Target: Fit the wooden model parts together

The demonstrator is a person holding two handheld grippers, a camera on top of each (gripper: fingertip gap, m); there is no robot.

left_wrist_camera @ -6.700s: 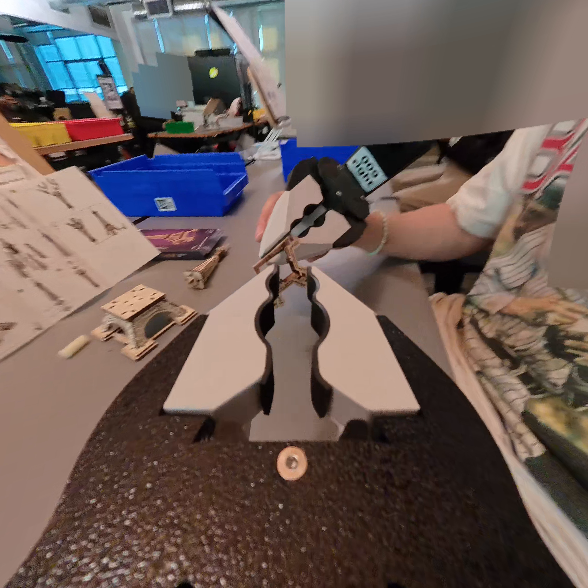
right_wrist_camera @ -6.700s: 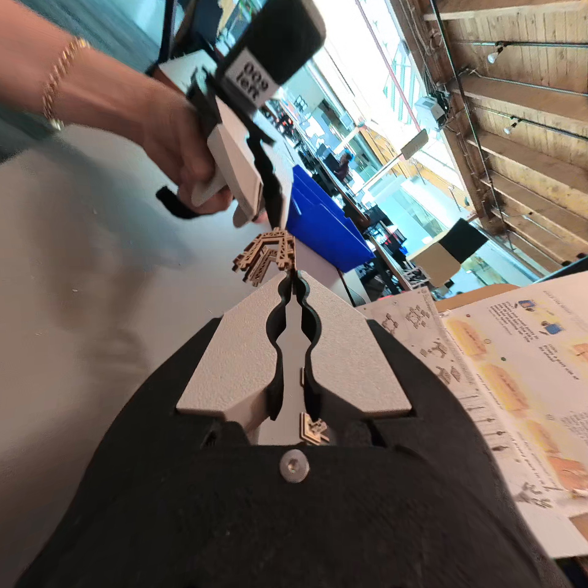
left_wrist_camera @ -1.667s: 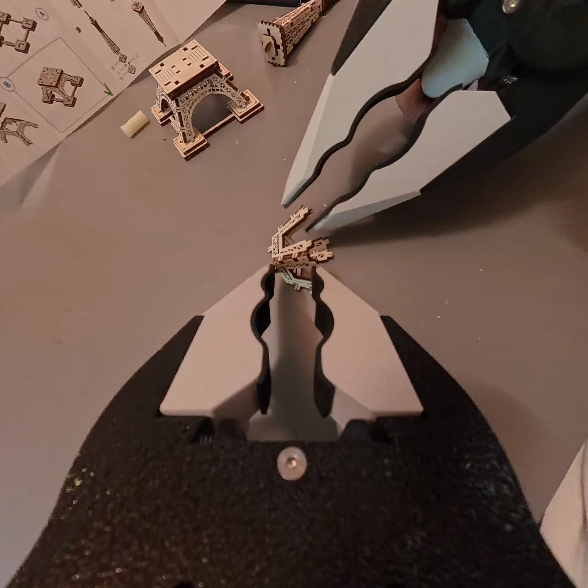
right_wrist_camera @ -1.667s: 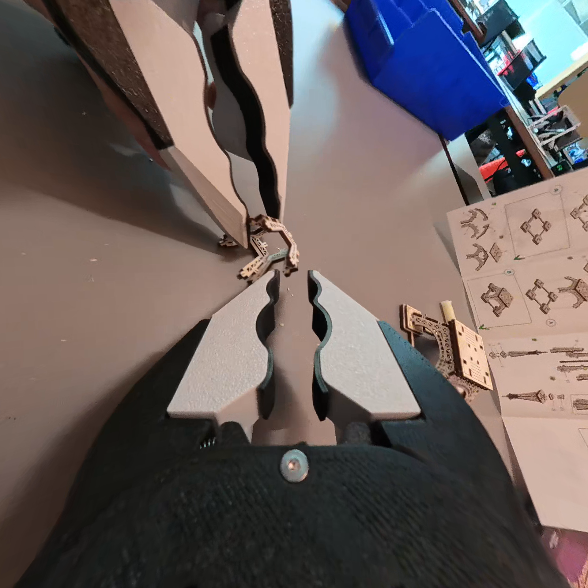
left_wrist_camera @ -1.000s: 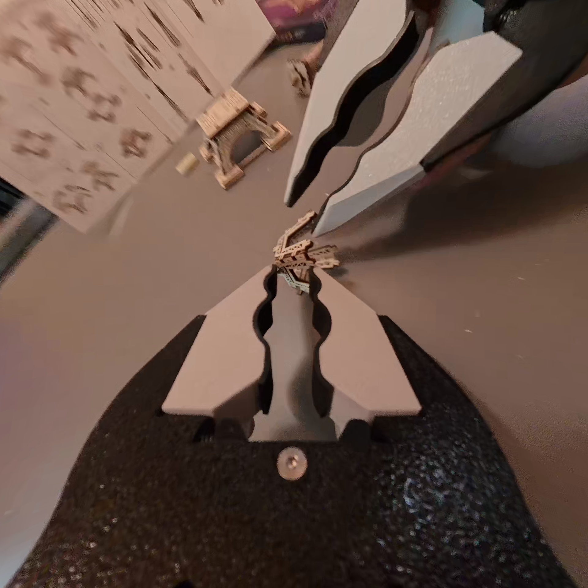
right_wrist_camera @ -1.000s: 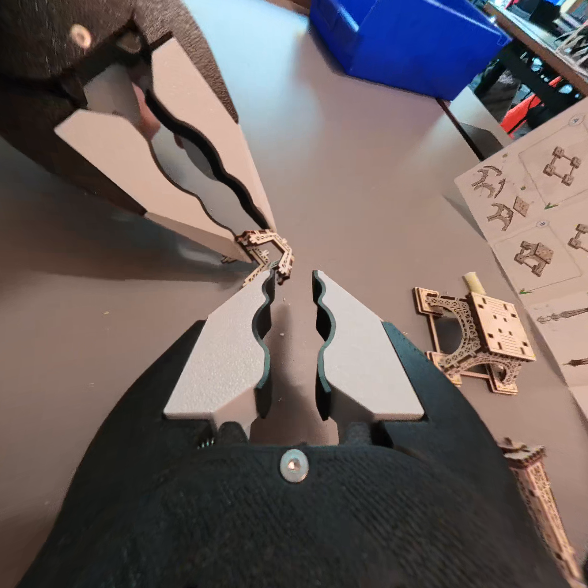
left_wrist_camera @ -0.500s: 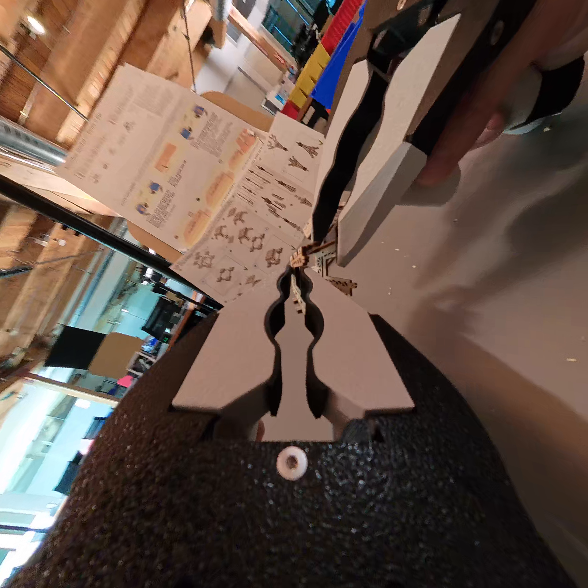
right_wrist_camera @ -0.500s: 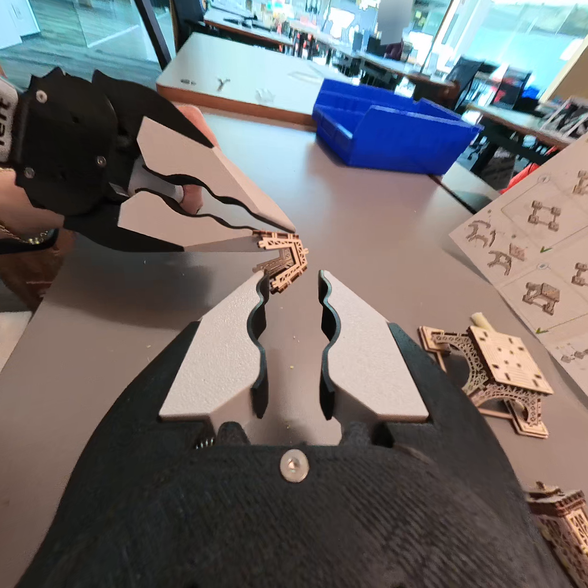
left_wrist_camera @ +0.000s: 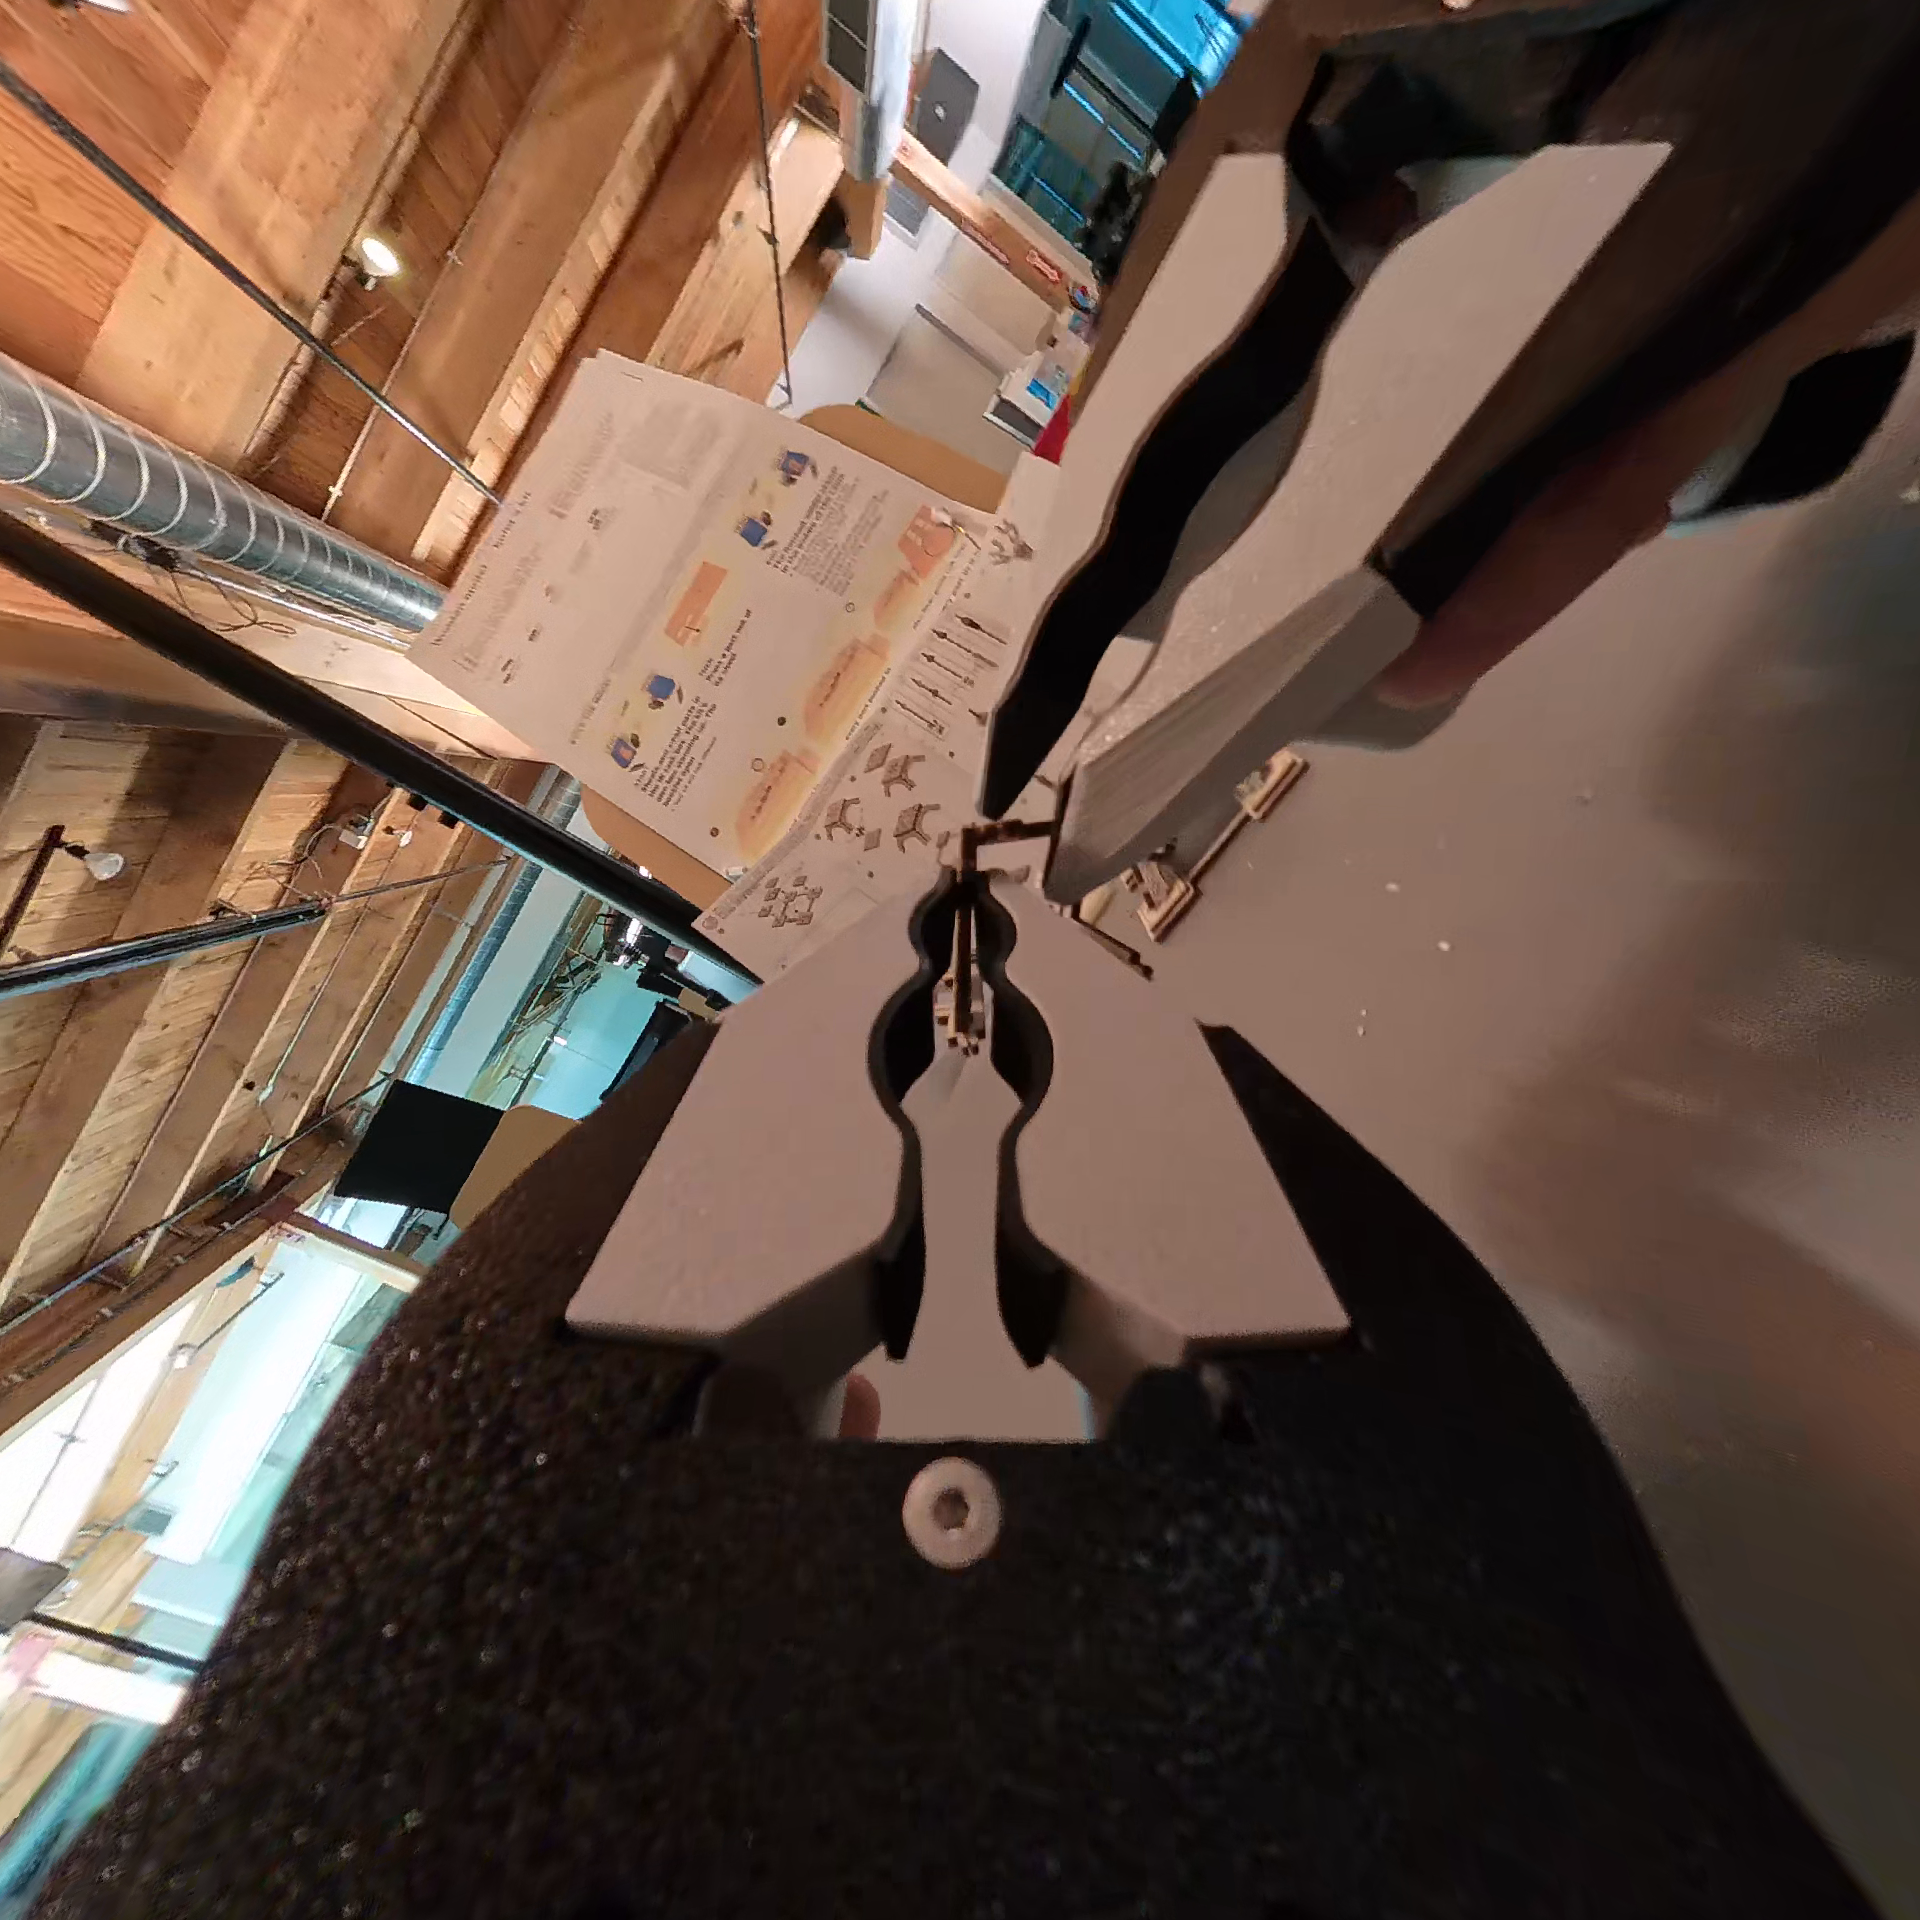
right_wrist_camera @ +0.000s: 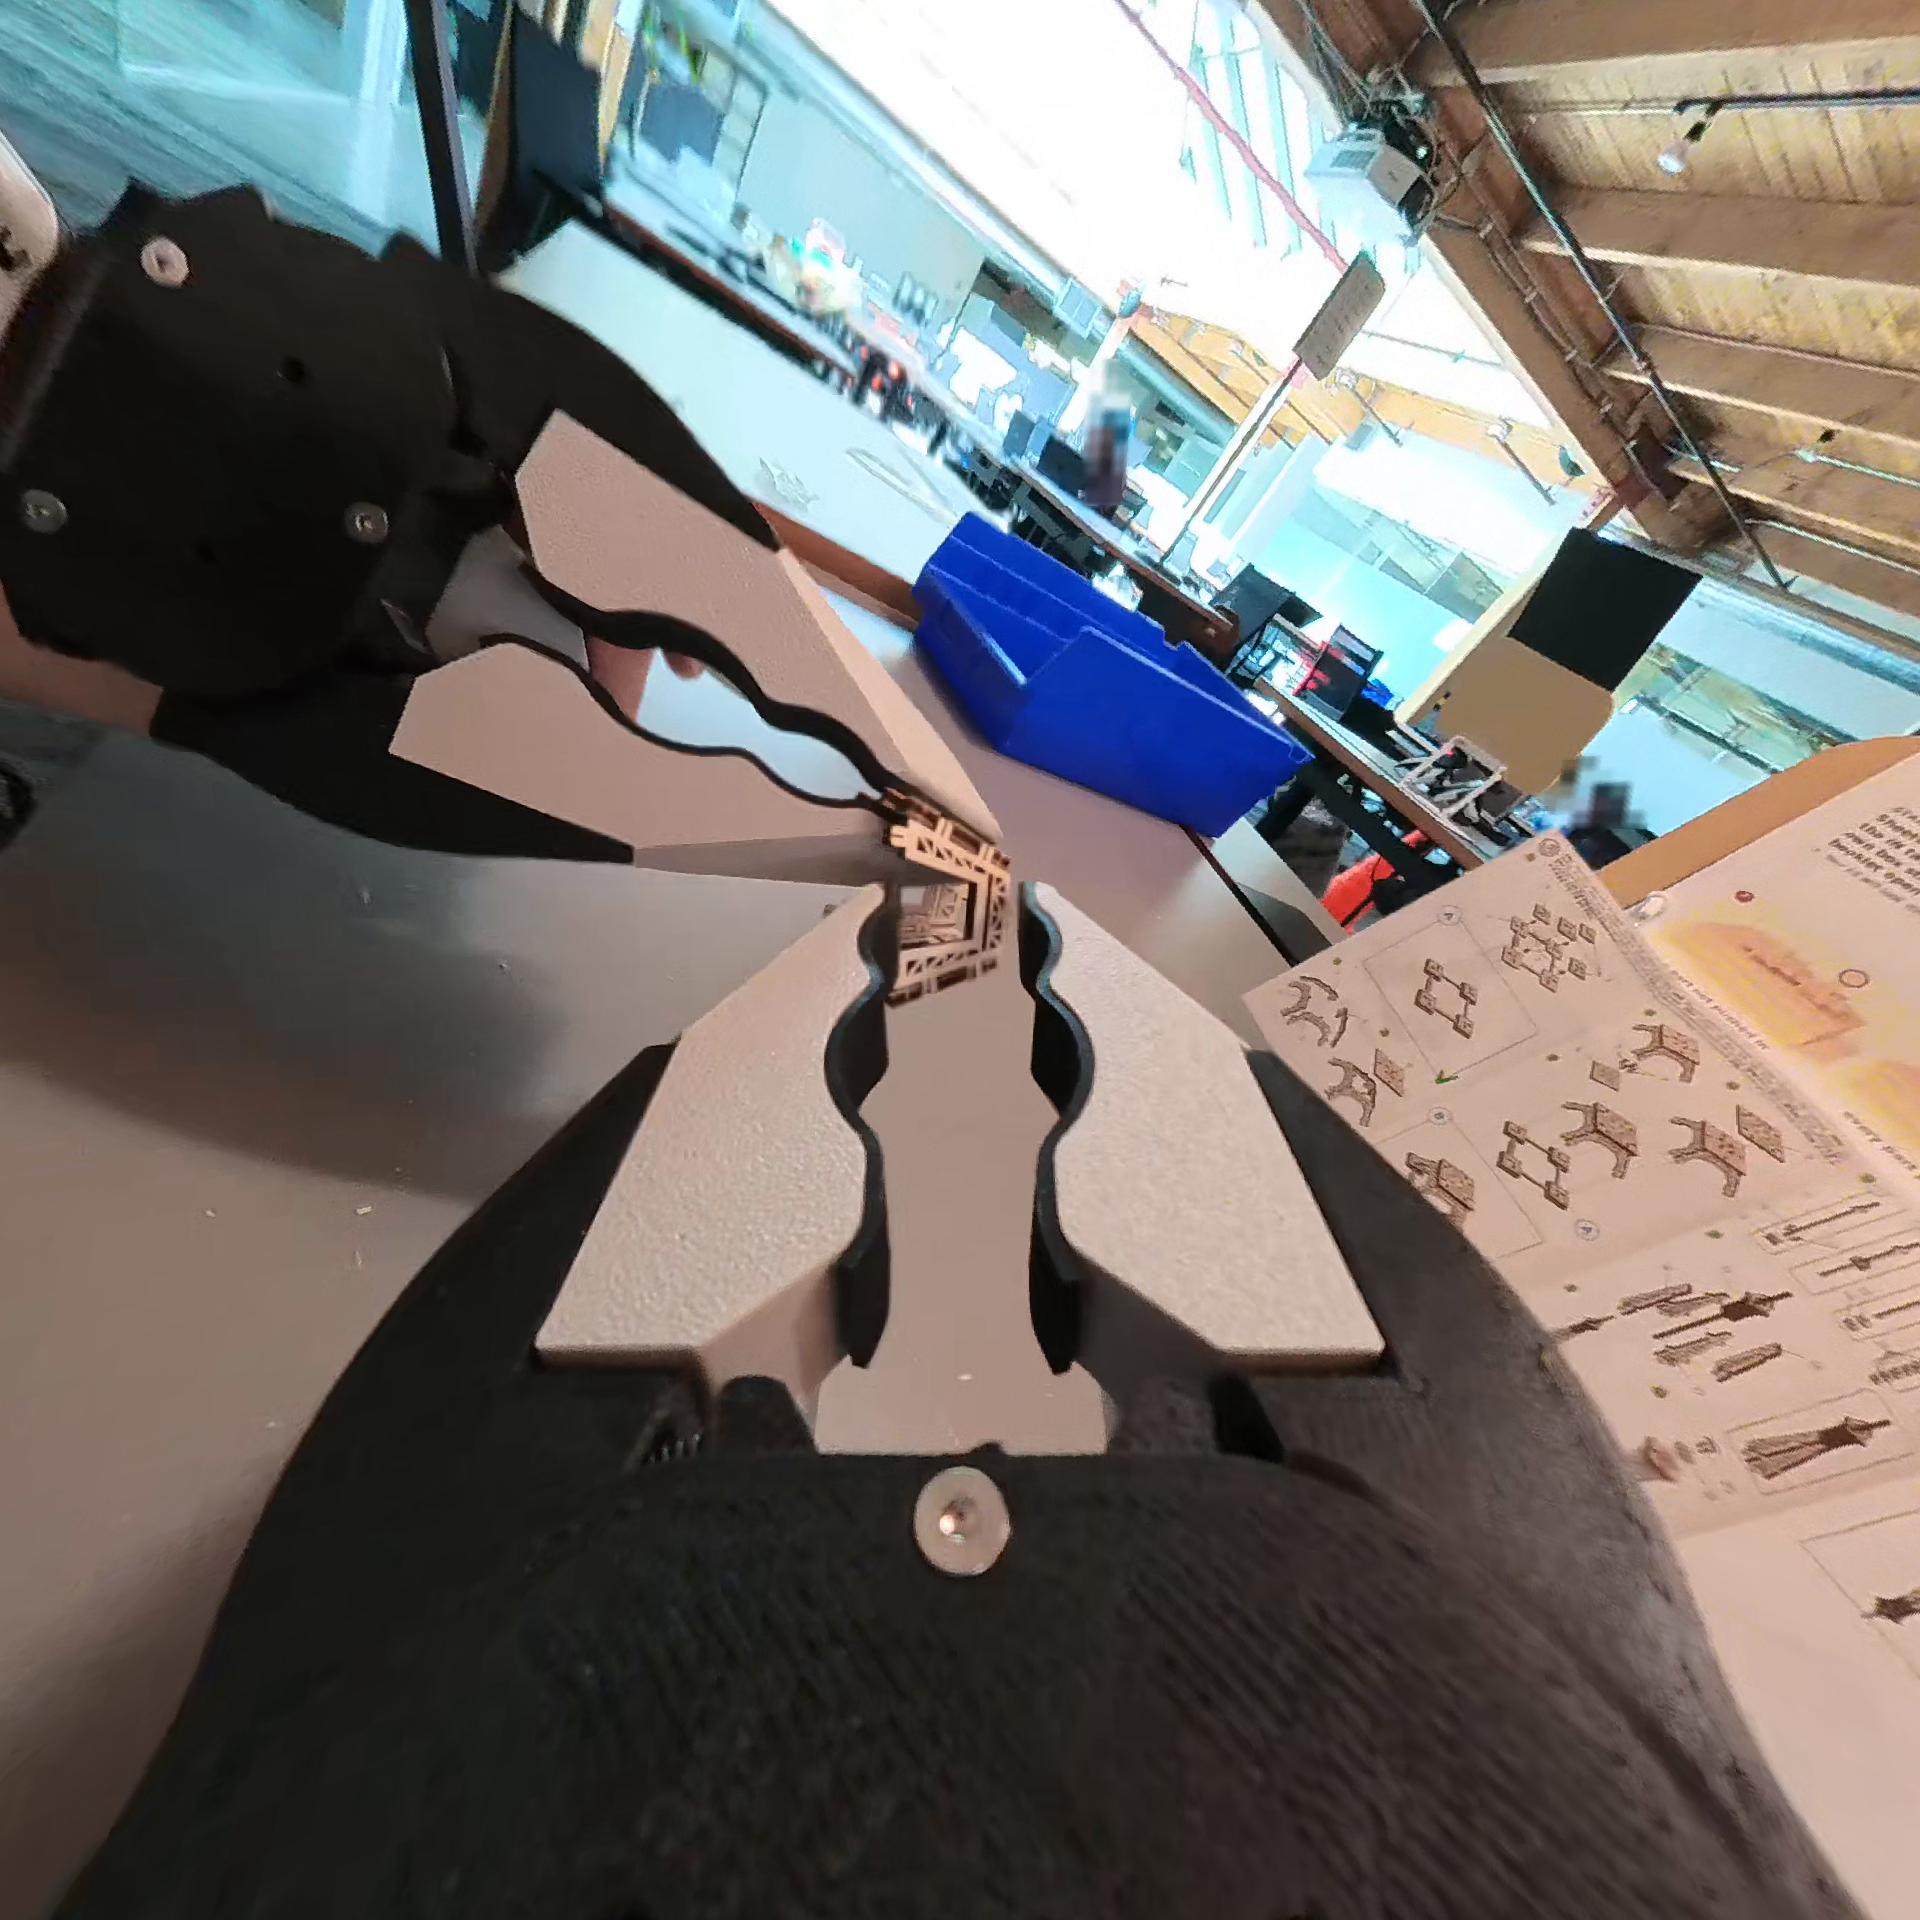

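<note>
Wooden lattice frame (right_wrist_camera: 951,914): pale laser-cut openwork bent into an angular frame, held above the grey tabletop, one end pinched at the left gripper (left_wrist_camera: 961,904) tips; seen edge-on (left_wrist_camera: 966,977) in the left wrist view.

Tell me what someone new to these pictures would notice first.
First, the little lattice wooden part at the centre, pinched in the shut left tongs that reach in from the left. The right tongs stand open around its free end. Behind sits a blue bin on the table, and an instruction sheet lies to the right.
</note>
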